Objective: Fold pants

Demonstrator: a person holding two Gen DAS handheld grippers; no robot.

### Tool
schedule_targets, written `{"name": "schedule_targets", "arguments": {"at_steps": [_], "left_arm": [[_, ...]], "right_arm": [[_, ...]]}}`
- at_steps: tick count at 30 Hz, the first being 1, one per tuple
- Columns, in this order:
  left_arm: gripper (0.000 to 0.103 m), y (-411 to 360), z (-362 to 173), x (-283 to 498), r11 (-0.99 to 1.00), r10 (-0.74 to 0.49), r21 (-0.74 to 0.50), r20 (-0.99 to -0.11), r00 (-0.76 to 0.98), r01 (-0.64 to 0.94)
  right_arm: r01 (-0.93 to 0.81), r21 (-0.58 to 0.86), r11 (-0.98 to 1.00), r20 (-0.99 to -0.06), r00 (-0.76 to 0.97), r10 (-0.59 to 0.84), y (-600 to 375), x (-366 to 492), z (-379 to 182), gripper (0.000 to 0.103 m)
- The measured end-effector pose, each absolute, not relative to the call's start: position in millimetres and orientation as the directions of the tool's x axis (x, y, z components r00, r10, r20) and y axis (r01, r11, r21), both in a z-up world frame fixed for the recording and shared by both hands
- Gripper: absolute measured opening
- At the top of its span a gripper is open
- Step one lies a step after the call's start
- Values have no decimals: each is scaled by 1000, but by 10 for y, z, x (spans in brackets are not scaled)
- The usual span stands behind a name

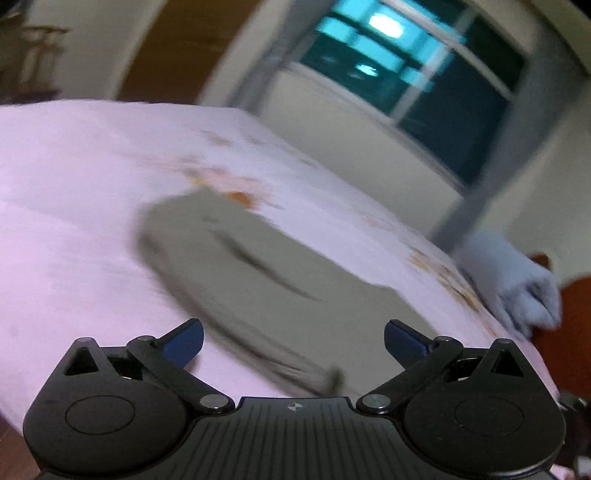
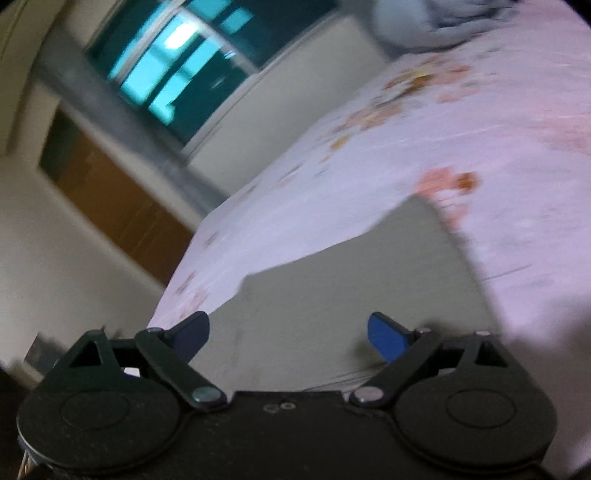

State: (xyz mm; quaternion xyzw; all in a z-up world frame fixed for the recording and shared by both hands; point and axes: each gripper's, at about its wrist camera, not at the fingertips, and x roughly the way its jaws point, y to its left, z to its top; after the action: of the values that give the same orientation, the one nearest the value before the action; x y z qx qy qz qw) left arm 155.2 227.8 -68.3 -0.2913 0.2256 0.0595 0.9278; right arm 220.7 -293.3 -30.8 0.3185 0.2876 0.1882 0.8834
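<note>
Left wrist view: left gripper point(image 1: 293, 338) spread wide, blue fingertips point(image 1: 184, 341) well apart, nothing between them; it hangs above the near edge of the bed point(image 1: 74, 192). Just beyond it the grey-green pants point(image 1: 258, 258) lie folded into a long flat shape on the pale pink floral sheet, one end near the gripper, the other reaching toward the middle of the bed; a dark crease or seam runs along the top. Frame blurred, fabric detail not readable. At the right edge of the bed, a light blue-grey garment point(image 1: 517, 284) bunched up, apart from the pants. Behind the bed, a window point(image 1: 406, 74) and a brown door point(image 1: 177, 48). Right wrist view: right gripper point(image 2: 288, 336) likewise released, fingertips point(image 2: 388, 341) wide apart, empty, poised over the near end of the pants point(image 2: 351, 288), which spread flat ahead of it. Light garment point(image 2: 424, 26) at the far edge of the bed point(image 2: 517, 129); window point(image 2: 177, 59) upper left.
</note>
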Motion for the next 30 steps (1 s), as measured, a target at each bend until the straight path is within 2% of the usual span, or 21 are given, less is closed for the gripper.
{"name": "schedule_targets", "arguments": {"at_steps": [3,7,14,18,22,25,28,29,30], "left_arm": [[102,2726,-872,1588,743,5,-601,-435,900,-295],[102,3140,-1164,1736,612,-22,-725,-415,910,-316],[102,3433,-1329,2253,559,-76,-781,-383,921,-278],[102,3383,-1306,2555,581,-83,-757,-421,903,-300],[102,3168,-1293,2632,686,-53,-661,-461,886,-303],[102,3213,-1294,2573,682,-79,-677,-442,893,-275],[102,3277,-1268,2755,700,-110,-663,-469,876,-267],[87,3270,-1263,2782,712,-100,-646,-483,870,-276],[60,3260,-1240,2809,730,-65,-608,-516,854,-312]], "right_arm": [[-168,697,697,-395,722,569,-2595,2332,-339,86],[-192,683,705,-408,700,586,-2317,2333,-284,86],[-165,644,747,-455,702,547,-2157,2244,-265,86],[-132,633,763,-477,709,519,-2176,2195,-347,86],[-101,632,768,-491,714,499,-2193,2183,-418,86],[-109,623,774,-496,710,499,-2146,2195,-425,86],[-116,601,791,-502,715,487,-2059,2229,-423,85],[-110,584,804,-502,729,465,-2032,2234,-418,85],[-102,566,818,-506,741,442,-2004,2246,-418,85]]}}
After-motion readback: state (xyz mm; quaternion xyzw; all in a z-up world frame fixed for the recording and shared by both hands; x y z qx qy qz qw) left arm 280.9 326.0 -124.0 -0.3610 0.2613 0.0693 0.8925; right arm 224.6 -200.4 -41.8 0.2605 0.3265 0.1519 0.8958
